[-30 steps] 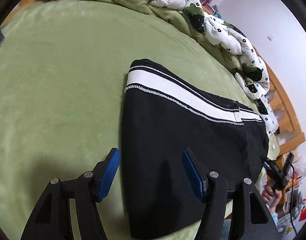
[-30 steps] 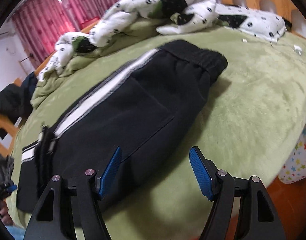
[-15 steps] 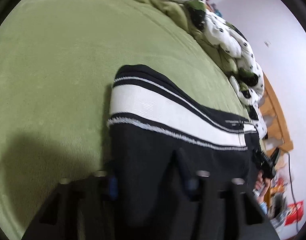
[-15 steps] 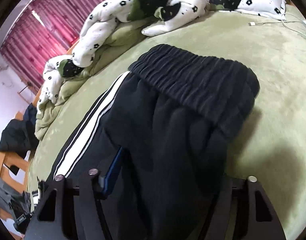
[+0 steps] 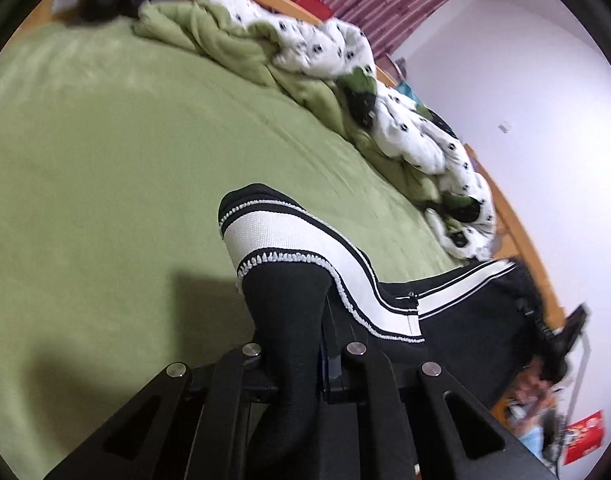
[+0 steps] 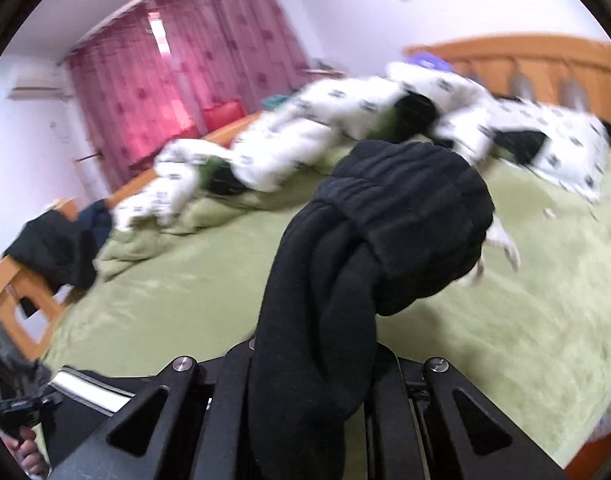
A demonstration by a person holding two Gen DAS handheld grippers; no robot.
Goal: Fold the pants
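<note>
Both grippers are clamping the black pants (image 5: 289, 320) — the left gripper (image 5: 301, 360) closed on the striped leg end, the right gripper (image 6: 313, 360) closed on the bunched waistband (image 6: 405, 208) — and holding the garment above the green bedspread (image 5: 105, 184).

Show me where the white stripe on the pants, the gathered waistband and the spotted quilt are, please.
white stripe (image 5: 277, 236): left wrist view, on the broad white band near the hem.
waistband (image 6: 409, 184): right wrist view, on the bunched black elastic top.
spotted quilt (image 5: 417, 136): left wrist view, on a white patterned fold.
</note>
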